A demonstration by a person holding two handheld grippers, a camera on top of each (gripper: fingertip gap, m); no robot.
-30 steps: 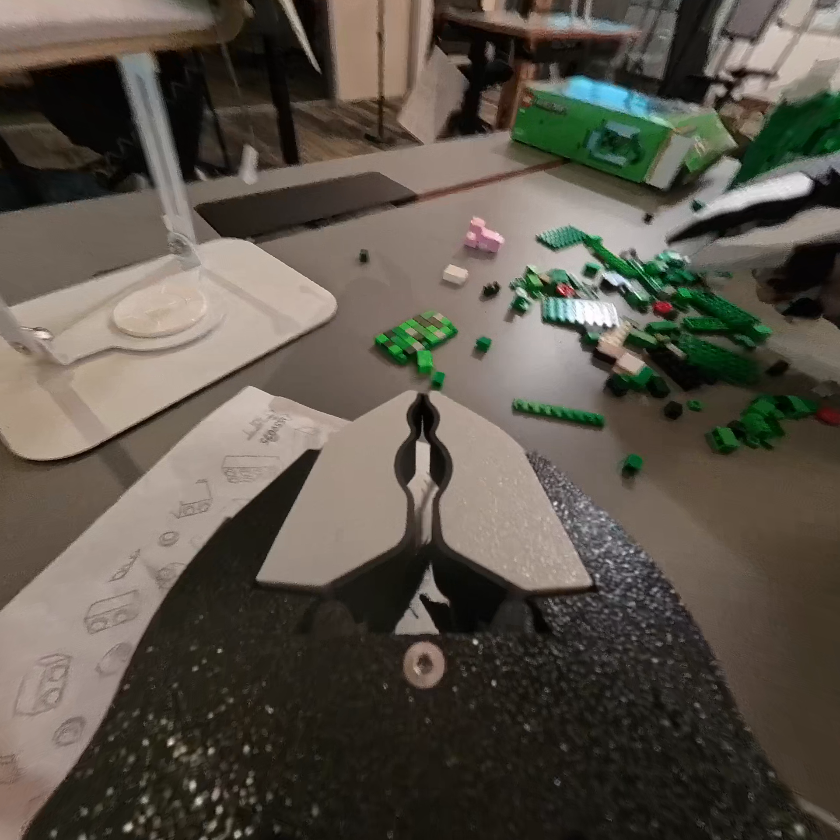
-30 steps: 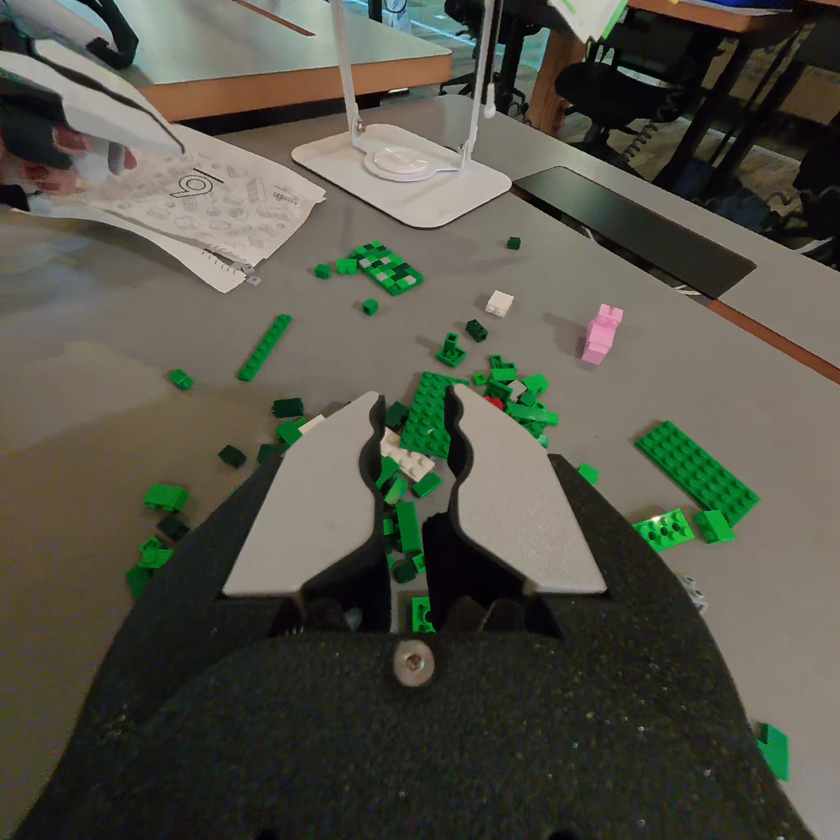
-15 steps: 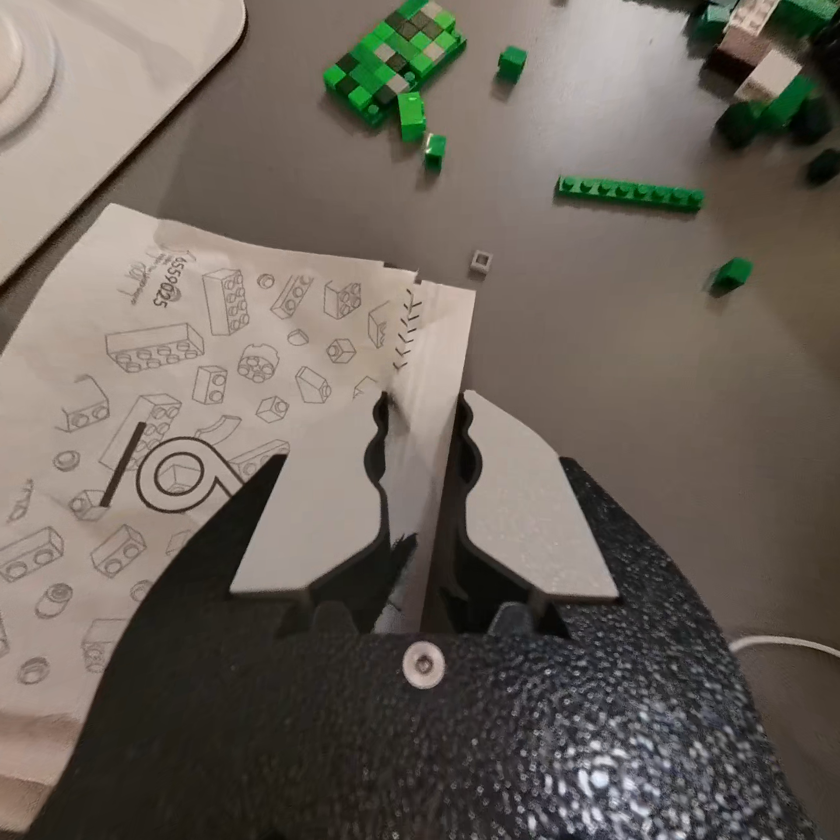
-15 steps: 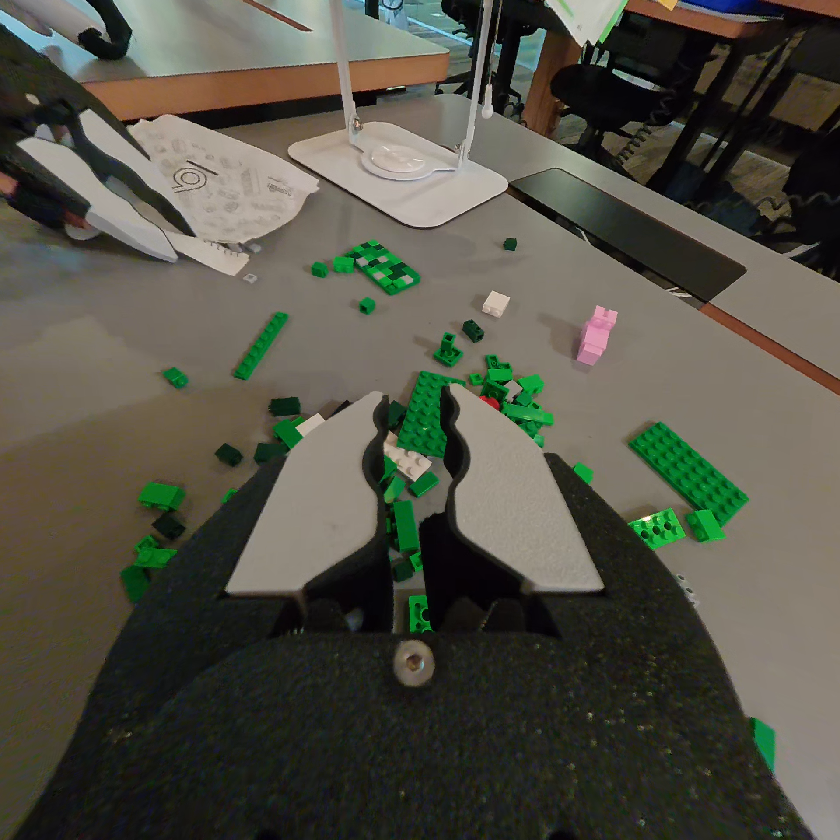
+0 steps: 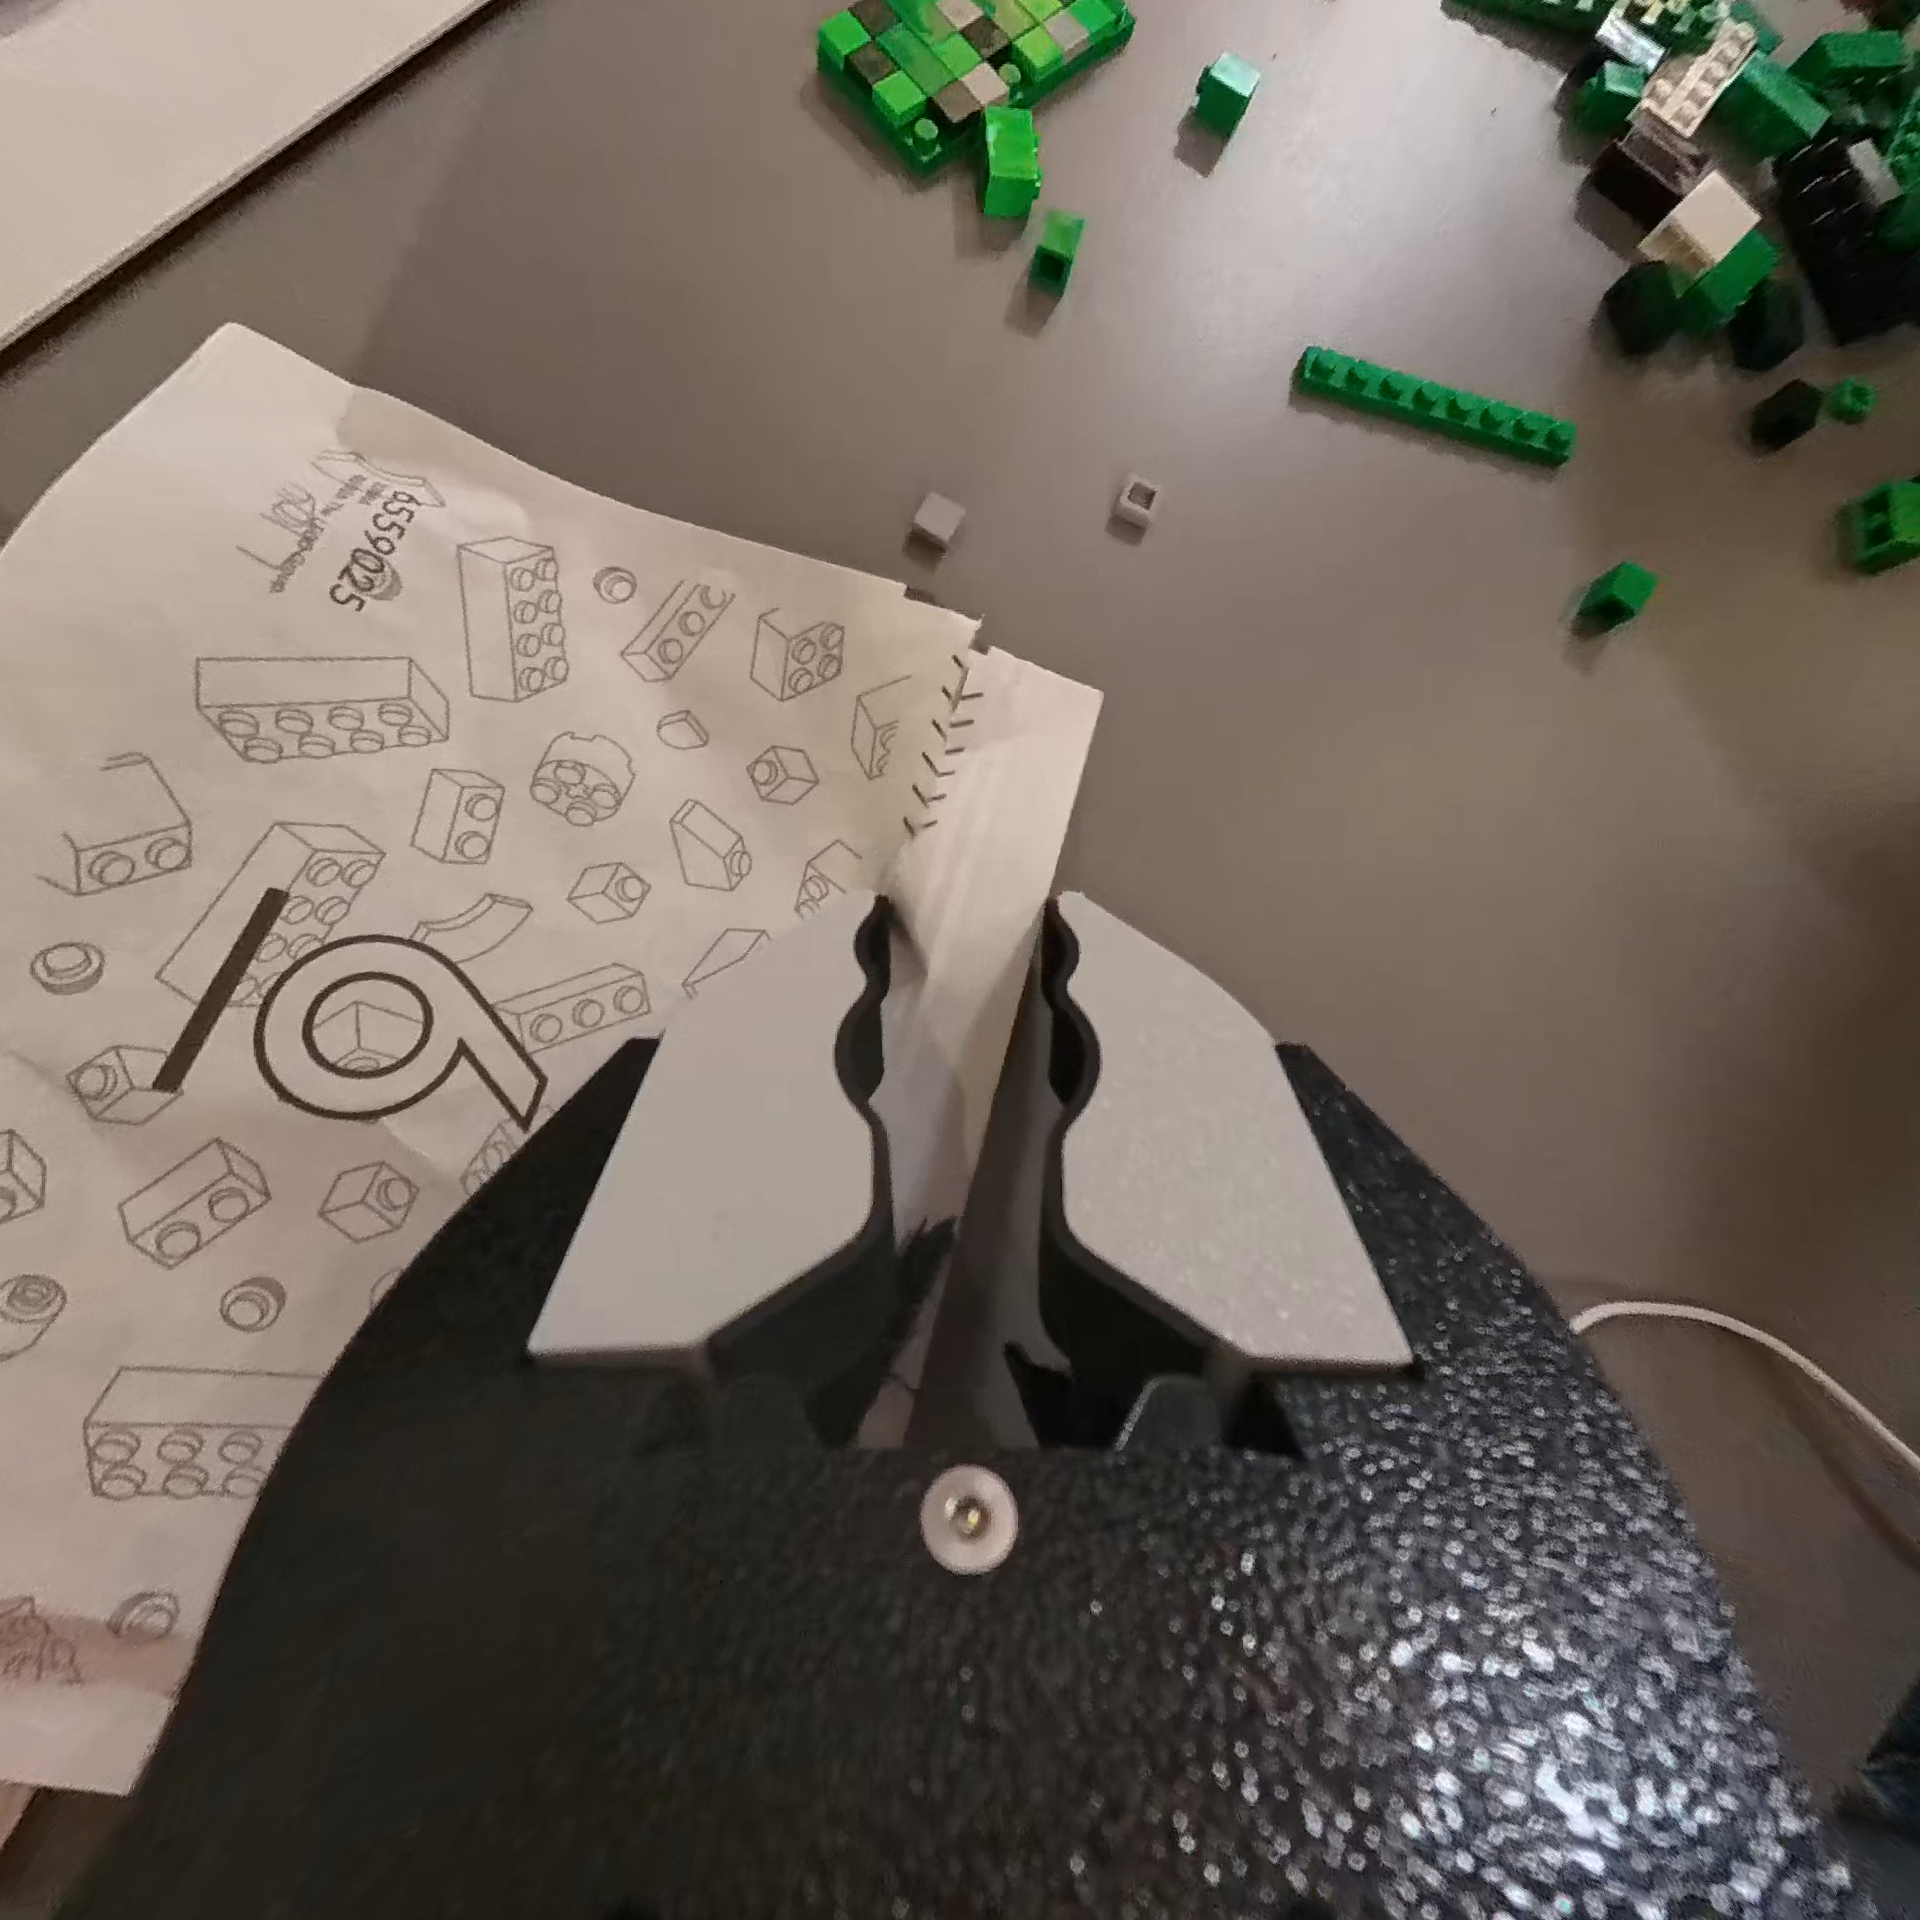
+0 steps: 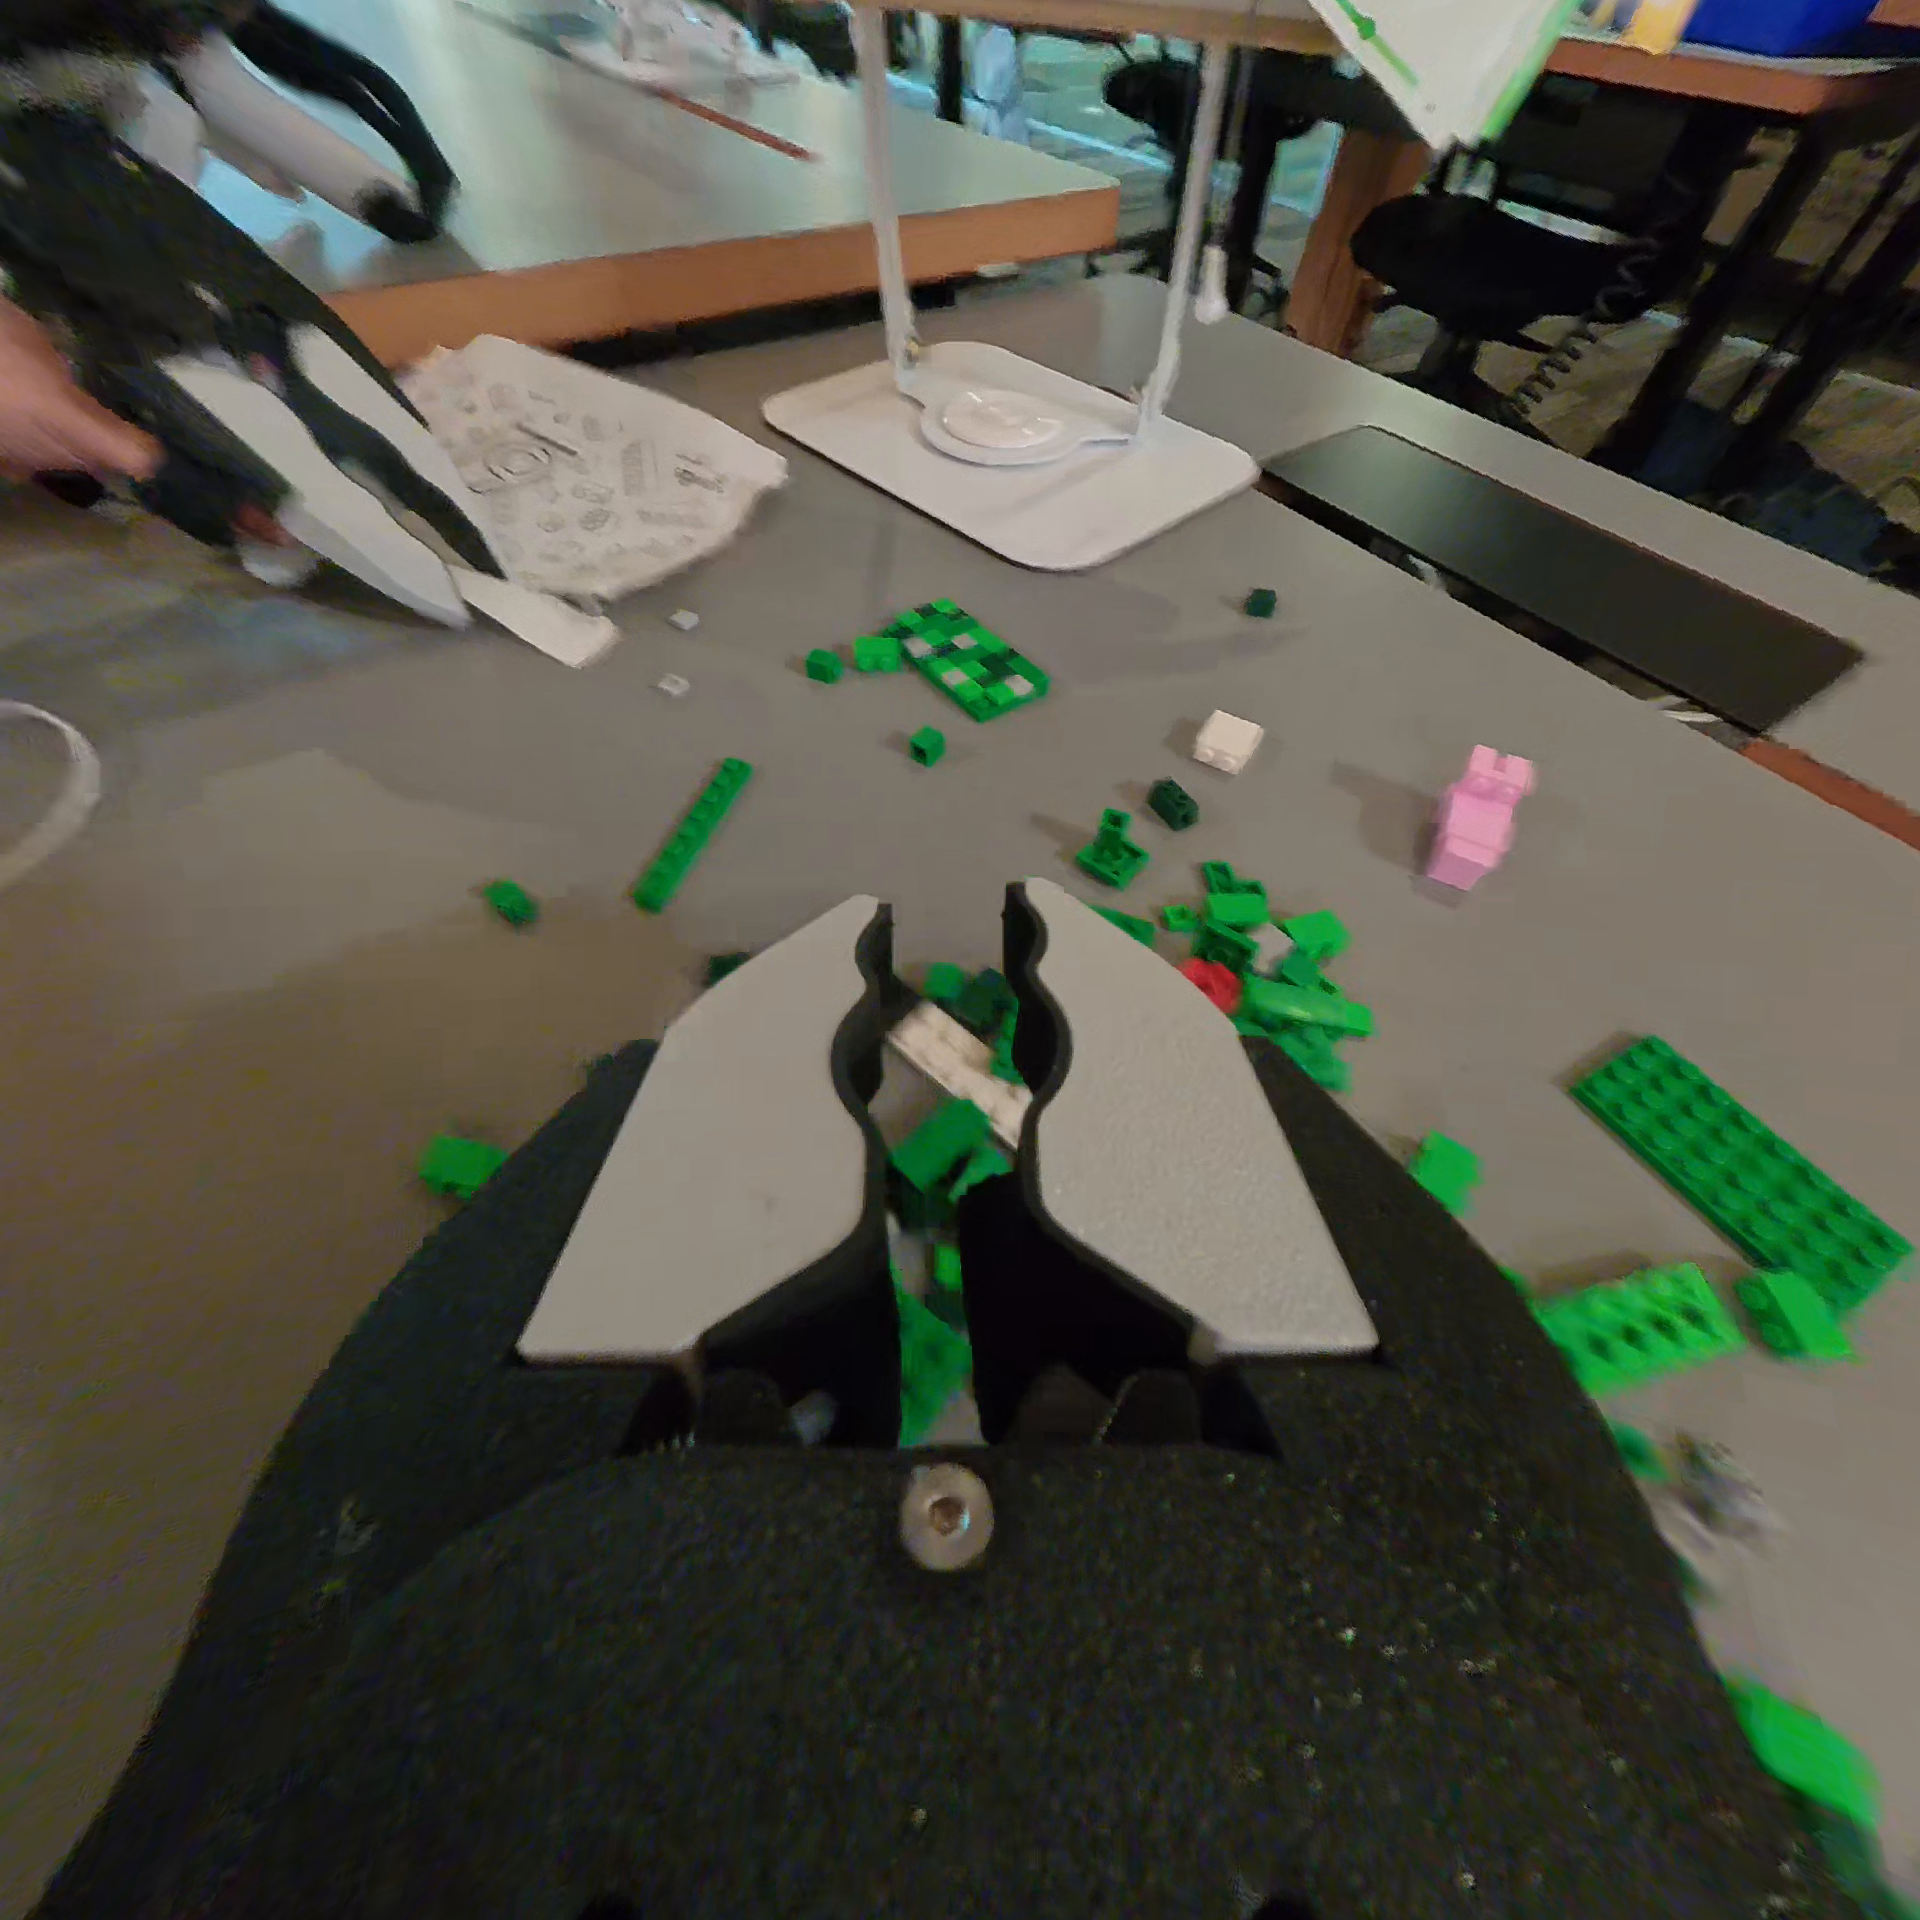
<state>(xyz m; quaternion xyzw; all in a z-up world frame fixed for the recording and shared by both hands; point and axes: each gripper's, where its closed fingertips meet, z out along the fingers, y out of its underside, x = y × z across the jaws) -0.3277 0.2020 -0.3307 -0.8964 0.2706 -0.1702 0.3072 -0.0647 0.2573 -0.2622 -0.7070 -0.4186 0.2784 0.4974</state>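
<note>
My left gripper (image 5: 964, 914) is open over the torn end of a white paper bag (image 5: 416, 831) printed with brick drawings; a strip of the bag lies between its fingers. Two tiny grey pieces (image 5: 935, 516) lie on the grey table (image 5: 1351, 831) just past the bag's torn edge. In the right wrist view the left gripper (image 6: 457, 592) rests on the bag (image 6: 592, 488) at the far left. My right gripper (image 6: 948, 904) is open and empty, just above a pile of green bricks (image 6: 1278, 987), with a white plate (image 6: 956, 1049) showing between its fingers.
A long green strip (image 6: 694, 831), a checkered green plate (image 6: 966, 660), a white brick (image 6: 1228, 740) and a pink figure (image 6: 1475, 821) lie scattered. A big green plate (image 6: 1735, 1164) lies right. A white lamp base (image 6: 1018, 457) stands behind. A white cable (image 5: 1766, 1382) runs at the table's edge. The grippers' ends are close to 30 centimeters from one another.
My left gripper has tipped down onto the bag and gone from shut to open. Two small grey pieces now lie by the bag's edge. My right gripper has sunk closer to the pile.
</note>
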